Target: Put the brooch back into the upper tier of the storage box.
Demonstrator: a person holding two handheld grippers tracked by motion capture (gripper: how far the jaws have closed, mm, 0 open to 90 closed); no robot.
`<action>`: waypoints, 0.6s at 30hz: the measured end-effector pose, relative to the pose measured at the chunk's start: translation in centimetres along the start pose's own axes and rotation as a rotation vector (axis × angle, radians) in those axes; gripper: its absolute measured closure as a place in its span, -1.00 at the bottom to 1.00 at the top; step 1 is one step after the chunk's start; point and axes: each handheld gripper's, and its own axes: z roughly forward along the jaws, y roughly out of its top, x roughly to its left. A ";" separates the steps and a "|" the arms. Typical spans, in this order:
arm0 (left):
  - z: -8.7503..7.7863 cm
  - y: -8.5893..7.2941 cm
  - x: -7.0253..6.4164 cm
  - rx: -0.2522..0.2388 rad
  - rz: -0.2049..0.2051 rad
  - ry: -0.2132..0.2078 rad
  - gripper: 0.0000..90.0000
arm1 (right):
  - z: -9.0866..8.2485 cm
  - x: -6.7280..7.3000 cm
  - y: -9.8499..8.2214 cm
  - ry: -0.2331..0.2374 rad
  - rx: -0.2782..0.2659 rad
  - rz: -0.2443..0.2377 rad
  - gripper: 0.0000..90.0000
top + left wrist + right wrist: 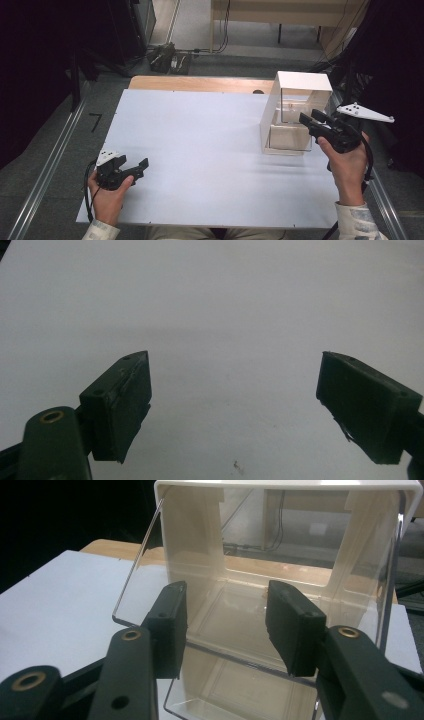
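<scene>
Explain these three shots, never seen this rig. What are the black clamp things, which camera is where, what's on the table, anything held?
No robot arm here: a person holds a hand-operated gripper in each hand. The high view looks down on a white table from the person's side; the left gripper is near the front left corner, the right gripper at a clear plastic box with a white top. The other two pictures come from cameras riding on the grippers, looking along their black fingers. In the left gripper view the fingers are wide apart over bare table. In the right gripper view the fingers are apart in front of the box's open side, gripping nothing. Nothing is held.
</scene>
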 end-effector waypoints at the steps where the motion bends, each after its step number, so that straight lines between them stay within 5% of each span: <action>1: 0.0 0.0 0.0 -0.001 -0.001 -0.001 -0.65 | -0.1 0.1 0.0 0.000 -0.005 -0.002 0.04; 18: 0.0 0.0 -0.1 -0.002 0.002 -0.001 -0.65 | -1.5 0.6 -1.1 -0.011 -0.003 -0.029 -0.27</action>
